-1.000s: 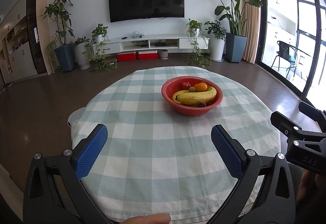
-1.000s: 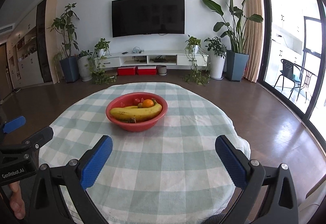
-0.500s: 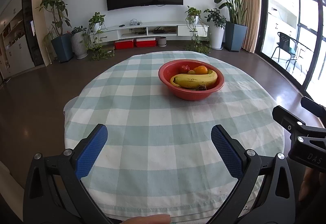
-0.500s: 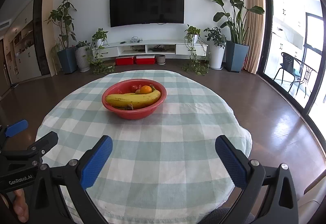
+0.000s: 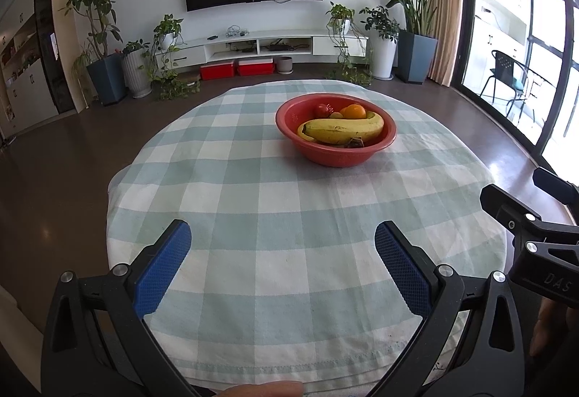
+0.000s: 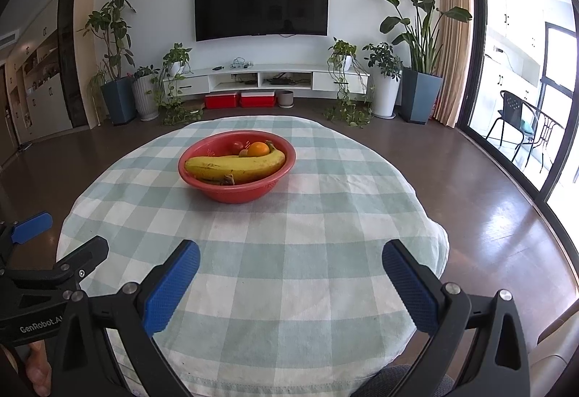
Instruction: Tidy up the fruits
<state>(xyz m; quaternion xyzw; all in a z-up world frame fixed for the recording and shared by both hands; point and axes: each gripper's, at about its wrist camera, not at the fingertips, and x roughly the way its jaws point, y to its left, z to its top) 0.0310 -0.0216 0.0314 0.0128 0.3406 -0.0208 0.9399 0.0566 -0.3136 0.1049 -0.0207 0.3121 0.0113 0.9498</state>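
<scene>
A red bowl (image 5: 325,153) (image 6: 235,192) stands on a round table with a green-and-white checked cloth (image 5: 275,216) (image 6: 307,238). In it lie a yellow banana (image 5: 343,131) (image 6: 235,165), an orange (image 5: 354,112) (image 6: 258,148), a red fruit (image 5: 321,110) (image 6: 237,146) and a small greenish fruit (image 5: 336,115). My left gripper (image 5: 282,252) hovers open over the near edge of the table, well short of the bowl. My right gripper (image 6: 289,270) is open too, empty, over the near right part of the cloth.
The right gripper's body (image 5: 524,234) shows at the right edge of the left view; the left gripper's body (image 6: 43,274) shows at the left of the right view. Beyond the table are dark floor, a TV stand (image 6: 264,79), potted plants and glass doors (image 6: 524,71).
Both grippers rose and tilted down a little, so the bowl and table sit higher and closer in view. Both stayed open and empty.
</scene>
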